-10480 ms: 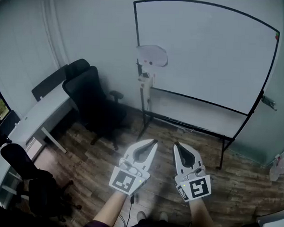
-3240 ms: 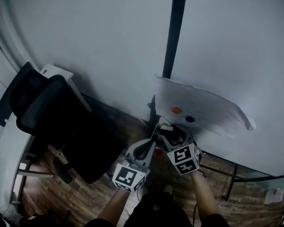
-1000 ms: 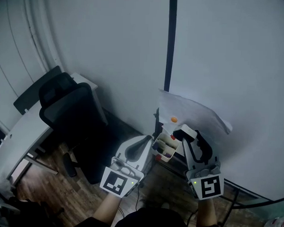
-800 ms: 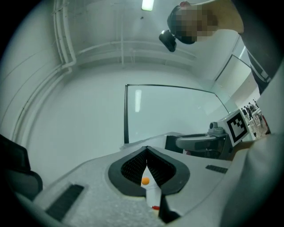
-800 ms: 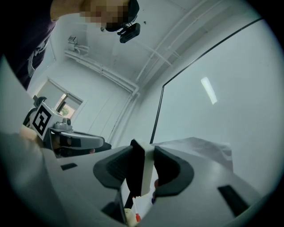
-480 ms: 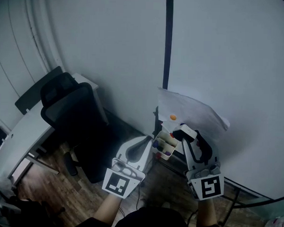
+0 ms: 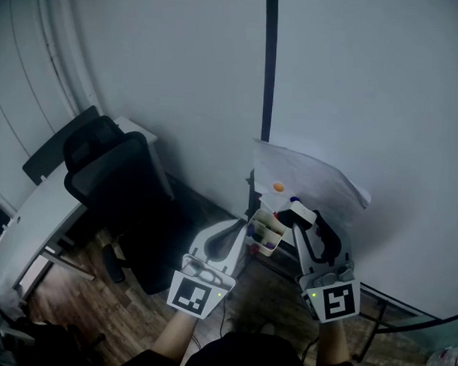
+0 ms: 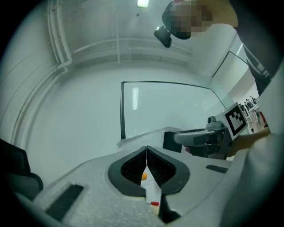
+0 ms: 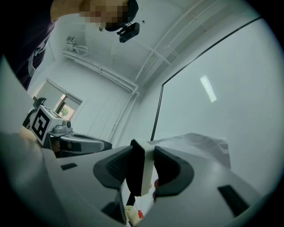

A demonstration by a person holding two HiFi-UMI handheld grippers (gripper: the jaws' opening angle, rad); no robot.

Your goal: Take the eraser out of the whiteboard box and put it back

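**Current step.** The eraser is out of the box, so the removal half of the task reads as complete. The return half has not started.

**Layout, head view.**
- The whiteboard [image 7: 367, 86] fills the upper right.
- A sheet of paper [image 7: 312, 178] lies against its lower part.
- The whiteboard box [image 7: 263, 234], a small white open-topped container, sits just below the sheet's lower left corner. It holds small coloured items that are too small to identify.

**Right tongs** [image 7: 303, 218]. These are grasping the eraser [image 7: 301, 213]. In the right gripper view the eraser [image 9: 138, 166] is a block, white on one side and dark on the other. It stands on edge with a pad pressed on each broad face, and its upper end sticks out past the tips. The eraser is clear of the box, just to the right of the opening and slightly above it.

**Left tongs** [image 7: 241, 226]. These are clenched and hold nothing. In the left gripper view the pads [image 8: 156, 165] meet along their whole length. The tips sit just left of the box, apart from it.

**Next move (judgement).**
1. Carry the eraser left and down until it is over the box opening.
2. Line up its narrow edge with a free slot.
3. Lower it in before opening the right tongs. Opening early would likely drop it to the floor.
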